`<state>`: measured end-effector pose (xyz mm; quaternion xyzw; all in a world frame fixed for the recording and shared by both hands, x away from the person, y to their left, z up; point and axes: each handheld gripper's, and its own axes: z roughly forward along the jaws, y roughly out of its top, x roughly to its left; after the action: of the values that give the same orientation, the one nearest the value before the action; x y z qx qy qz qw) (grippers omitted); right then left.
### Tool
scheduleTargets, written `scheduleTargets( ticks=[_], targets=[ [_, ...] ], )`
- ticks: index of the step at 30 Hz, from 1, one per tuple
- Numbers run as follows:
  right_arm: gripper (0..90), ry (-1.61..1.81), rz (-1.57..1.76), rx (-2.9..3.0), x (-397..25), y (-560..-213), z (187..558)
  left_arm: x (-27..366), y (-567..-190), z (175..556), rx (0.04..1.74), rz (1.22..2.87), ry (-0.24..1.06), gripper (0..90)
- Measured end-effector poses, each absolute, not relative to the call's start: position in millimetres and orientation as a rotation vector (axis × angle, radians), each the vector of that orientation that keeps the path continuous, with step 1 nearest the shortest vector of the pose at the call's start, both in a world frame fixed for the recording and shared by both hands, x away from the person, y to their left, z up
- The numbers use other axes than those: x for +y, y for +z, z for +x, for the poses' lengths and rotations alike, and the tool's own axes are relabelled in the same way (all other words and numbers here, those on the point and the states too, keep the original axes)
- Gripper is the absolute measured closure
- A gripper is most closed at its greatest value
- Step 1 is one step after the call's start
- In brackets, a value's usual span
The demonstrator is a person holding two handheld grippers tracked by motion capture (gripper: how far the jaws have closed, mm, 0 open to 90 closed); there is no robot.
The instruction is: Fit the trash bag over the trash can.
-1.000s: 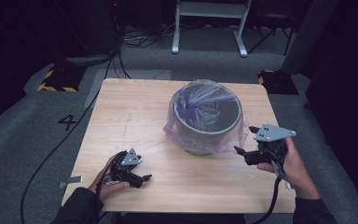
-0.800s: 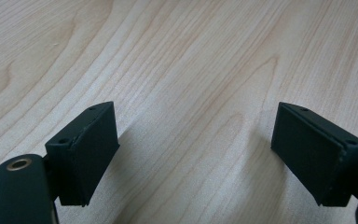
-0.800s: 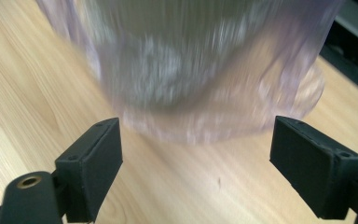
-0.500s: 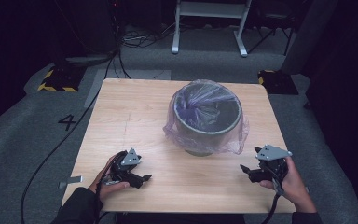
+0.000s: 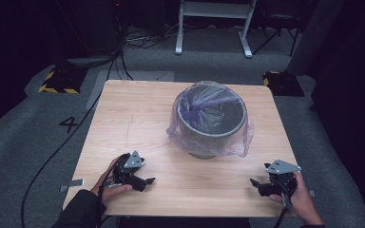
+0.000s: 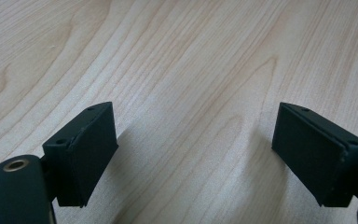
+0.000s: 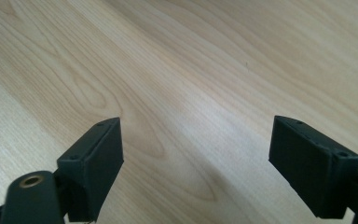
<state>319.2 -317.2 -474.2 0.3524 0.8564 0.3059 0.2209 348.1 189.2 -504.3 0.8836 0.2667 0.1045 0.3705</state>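
Observation:
A grey round bin [image 5: 212, 124] lined with a thin purple plastic bag [image 5: 209, 102] stands on the wooden table [image 5: 142, 118], right of centre. The bag's edge drapes over the rim and down the outside. My left gripper [image 5: 147, 182] rests on the table near the front left, held by a hand, open with nothing between its jaws. My right gripper [image 5: 255, 185] sits low at the front right, also open and empty. Bare wood lies between the pads in the left gripper view [image 6: 196, 154] and in the right gripper view [image 7: 196, 158].
Grey carpet surrounds the table, with a painted number 4 [image 5: 69, 124] at the left. Cables [image 5: 119, 52] run across the floor behind. A white metal stand [image 5: 214, 23] is at the back. Yellow-black striped blocks [image 5: 57, 81] lie near the far corners.
My right gripper came away from beside the bin and dropped toward the table's front right edge. The left gripper has stayed where it was.

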Motion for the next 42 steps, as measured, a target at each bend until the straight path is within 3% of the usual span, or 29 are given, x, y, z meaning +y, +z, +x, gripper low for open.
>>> scheduleTargets(
  ticks=[22, 42],
  targets=[
    [17.8, 0.986, 1.262, 2.219, -362.3, -503.5, 318.1, 189.7, -504.4, 346.5, 0.693, 2.264, 0.277, 13.9],
    [12.6, 0.962, 1.297, 2.197, -361.5, -504.1, 322.8, 189.9, -504.4, 346.5, 0.69, 2.264, 0.277, 13.9]
  ],
)
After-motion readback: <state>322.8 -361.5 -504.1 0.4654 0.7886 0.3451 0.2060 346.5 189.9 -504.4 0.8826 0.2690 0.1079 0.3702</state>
